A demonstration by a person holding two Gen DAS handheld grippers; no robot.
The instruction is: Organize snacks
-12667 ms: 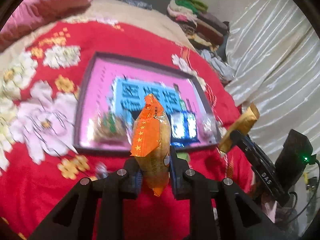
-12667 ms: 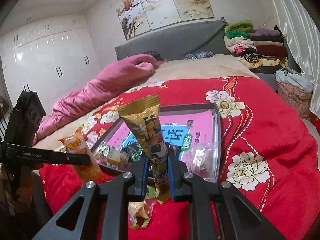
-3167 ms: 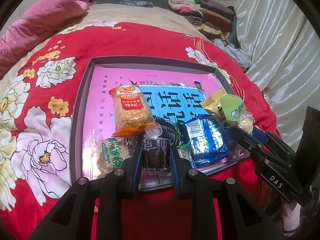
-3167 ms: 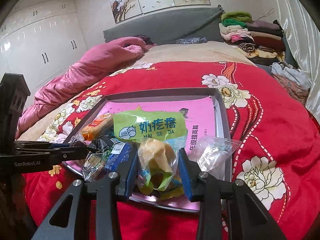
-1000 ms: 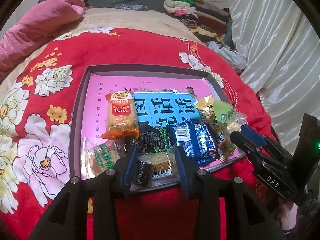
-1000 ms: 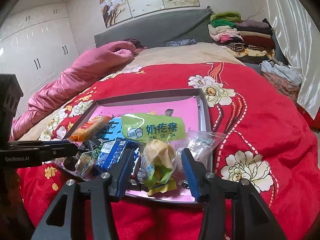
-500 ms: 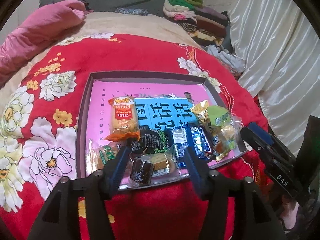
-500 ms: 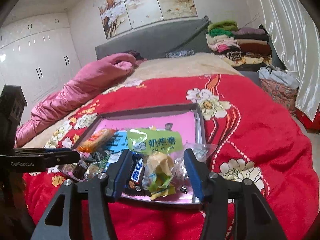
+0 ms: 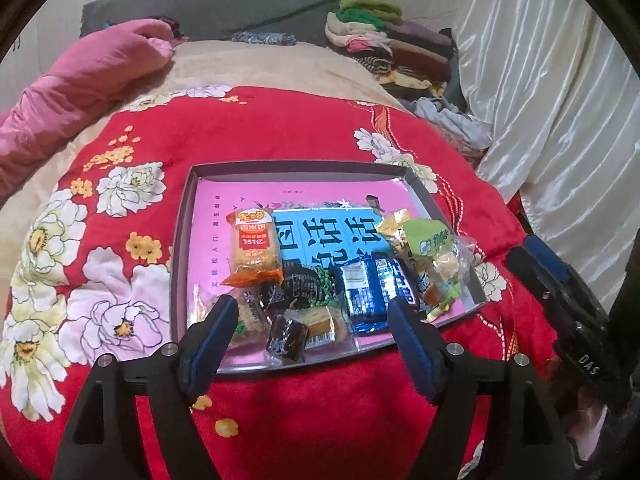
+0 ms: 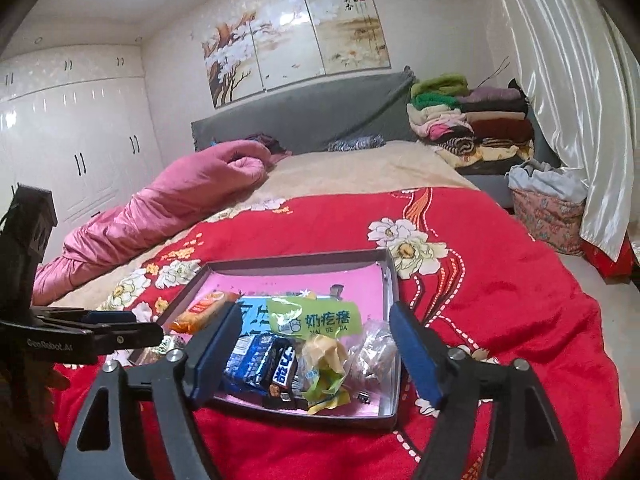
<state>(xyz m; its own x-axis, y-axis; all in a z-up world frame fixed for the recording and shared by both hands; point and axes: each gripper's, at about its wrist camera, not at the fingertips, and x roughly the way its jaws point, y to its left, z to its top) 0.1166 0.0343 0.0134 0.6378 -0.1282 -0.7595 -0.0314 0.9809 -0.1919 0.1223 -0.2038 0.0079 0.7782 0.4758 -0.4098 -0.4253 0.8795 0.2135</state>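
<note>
A shallow grey tray [image 9: 182,240] with a pink and blue lining lies on the red flowered bedspread. In it lie an orange rice-cake pack [image 9: 253,246], a blue chocolate bar [image 9: 374,286], a dark brown sweet [image 9: 287,338], a green-topped bag [image 9: 434,248] and other small packets. My left gripper [image 9: 312,322] is open and empty, held back at the tray's near edge. My right gripper [image 10: 314,344] is open and empty above the tray's [image 10: 390,280] near end, over the blue bar [image 10: 262,360] and the green-topped bag [image 10: 316,320]. Each gripper shows at the edge of the other's view.
The tray sits near the foot of a bed with a red bedspread [image 10: 500,280]. A pink duvet [image 10: 168,208] lies at the left. Folded clothes [image 10: 468,120] are stacked at the head on the right. White curtains [image 9: 560,100] hang at the right.
Both grippers have opened wider and pulled back and up from the tray. The dark brown sweet and the green-topped bag, held 3 seconds ago, now lie in the tray.
</note>
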